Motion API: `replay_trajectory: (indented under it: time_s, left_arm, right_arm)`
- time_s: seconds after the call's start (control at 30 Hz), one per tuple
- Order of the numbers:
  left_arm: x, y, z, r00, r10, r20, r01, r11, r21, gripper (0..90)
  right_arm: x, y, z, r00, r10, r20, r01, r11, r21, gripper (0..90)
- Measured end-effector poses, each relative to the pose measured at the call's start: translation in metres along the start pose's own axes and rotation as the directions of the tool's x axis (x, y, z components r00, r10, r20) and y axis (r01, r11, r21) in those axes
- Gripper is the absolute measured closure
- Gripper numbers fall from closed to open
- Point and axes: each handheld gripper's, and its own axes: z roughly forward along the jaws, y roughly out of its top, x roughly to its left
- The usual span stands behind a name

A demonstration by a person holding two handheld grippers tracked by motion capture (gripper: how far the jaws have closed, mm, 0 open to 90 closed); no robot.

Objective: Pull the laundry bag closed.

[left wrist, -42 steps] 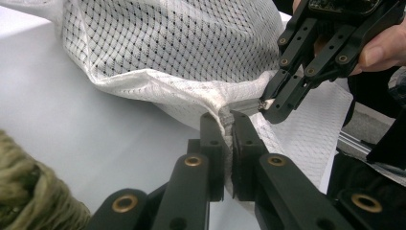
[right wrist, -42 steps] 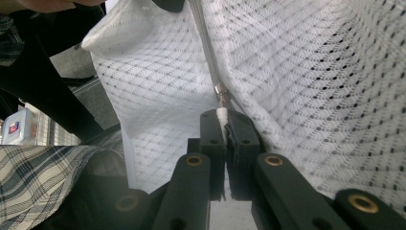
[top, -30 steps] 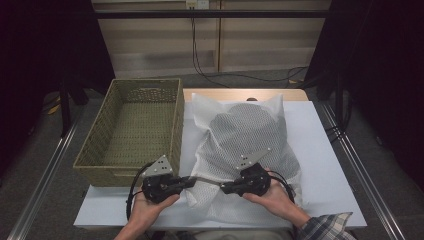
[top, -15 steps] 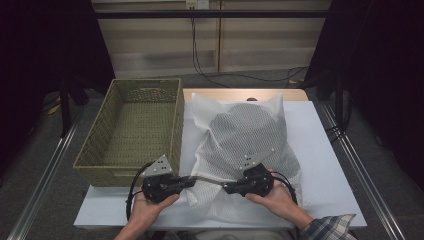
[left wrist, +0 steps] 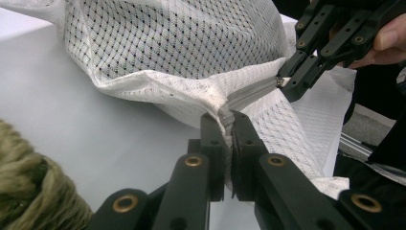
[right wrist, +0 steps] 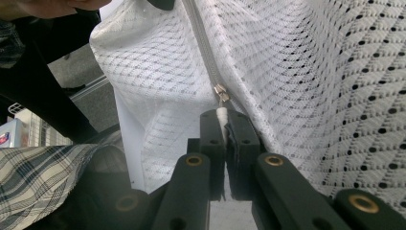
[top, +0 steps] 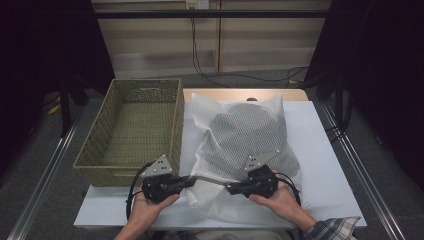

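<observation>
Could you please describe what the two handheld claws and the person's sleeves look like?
Both the left claw and the right claw are black with linked jaws and brass-coloured pivots, each topped by a grey three-cornered plate and trailing a black cable. A plaid sleeve covers the right arm.

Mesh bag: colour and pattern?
White mesh bag with a diamond weave dotted with small dark holes; clearest in the left gripper view.

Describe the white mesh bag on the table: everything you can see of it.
The mesh laundry bag is white, net-like fabric with dark dots, a grey zipper running along its near edge. It lies bulging and rumpled on the white table, right of the wicker basket. The left tongs are shut on the fabric at one end of the zipper; the right tongs are shut on the white tab at the zipper pull. The edge is stretched between them.
</observation>
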Motion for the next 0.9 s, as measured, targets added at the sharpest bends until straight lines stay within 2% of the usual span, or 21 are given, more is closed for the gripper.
replay_trajectory:
  time_s: [0.03, 0.43, 0.57, 0.7, 0.9]
  left_arm:
    - [0.0, 0.0, 0.0, 1.0, -0.002, 0.002, 0.002, 1.0, -0.002, 86.1]
    - [0.0, 0.001, -0.001, 1.0, 0.002, -0.009, -0.002, 1.0, 0.007, 86.3]
    - [0.001, 0.0, -0.001, 1.0, -0.002, 0.002, 0.002, 1.0, 0.004, 86.4]
    - [0.0, 0.001, -0.001, 0.9999, -0.001, -0.011, 0.001, 1.0, 0.005, 86.4]
    - [0.001, 0.001, -0.001, 1.0, -0.002, -0.004, 0.002, 1.0, -0.002, 86.4]
  right_arm:
    - [0.0, 0.0, 0.0, 0.9999, -0.003, 0.011, 0.003, 1.0, 0.005, 87.1]
    - [0.0, -0.004, -0.006, 0.9997, 0.003, 0.024, -0.003, 1.0, -0.002, 87.1]
    - [-0.001, -0.008, -0.011, 0.9991, 0.018, 0.038, -0.018, 1.0, -0.006, 87.1]
    - [-0.001, -0.01, -0.011, 0.9991, 0.014, 0.039, -0.014, 1.0, -0.002, 87.1]
    - [-0.004, -0.016, -0.016, 0.9985, 0.032, 0.045, -0.032, 0.999, 0.001, 87.1]
